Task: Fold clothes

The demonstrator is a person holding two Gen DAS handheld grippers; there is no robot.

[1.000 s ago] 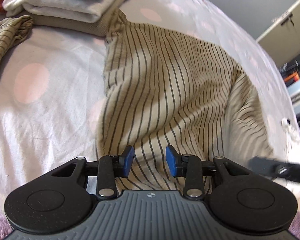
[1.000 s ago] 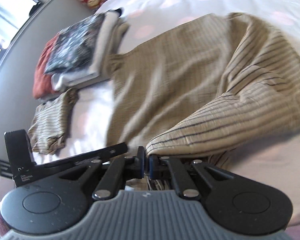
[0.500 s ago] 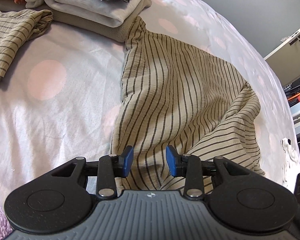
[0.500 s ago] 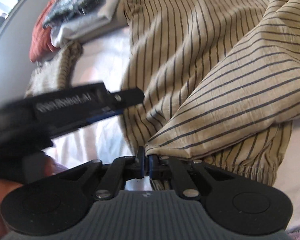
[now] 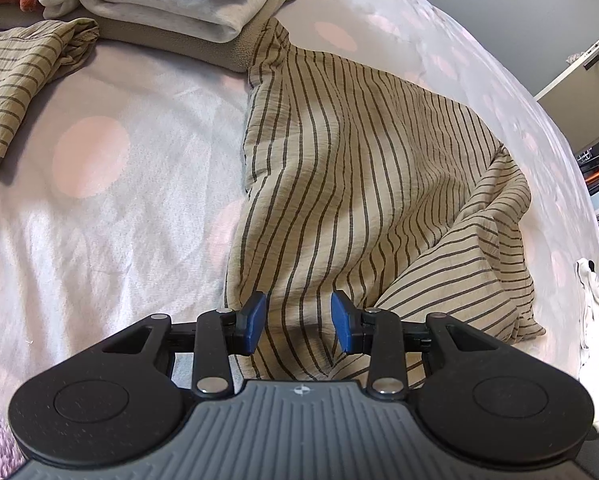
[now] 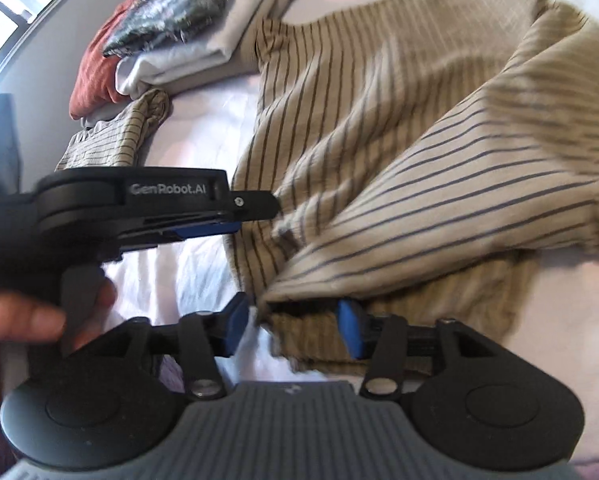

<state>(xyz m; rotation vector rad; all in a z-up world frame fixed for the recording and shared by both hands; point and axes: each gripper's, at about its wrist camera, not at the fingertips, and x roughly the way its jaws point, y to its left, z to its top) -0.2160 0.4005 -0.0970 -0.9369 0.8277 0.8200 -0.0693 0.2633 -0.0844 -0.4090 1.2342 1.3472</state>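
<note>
A beige garment with dark stripes lies on the bed, its right part folded over toward the near edge; it also shows in the right wrist view. My left gripper is open just above the garment's near edge, holding nothing. My right gripper is open, with the folded corner of the garment lying between its pads. The left gripper also shows from the side in the right wrist view, held by a hand.
A stack of folded clothes sits at the far side of the bed, also seen in the right wrist view. A second striped beige garment lies crumpled at the left. The bedsheet is white with pink dots.
My right gripper has opened and let go of the garment's folded corner, which now lies on the bed. The left gripper stayed open and moved slightly closer to the garment.
</note>
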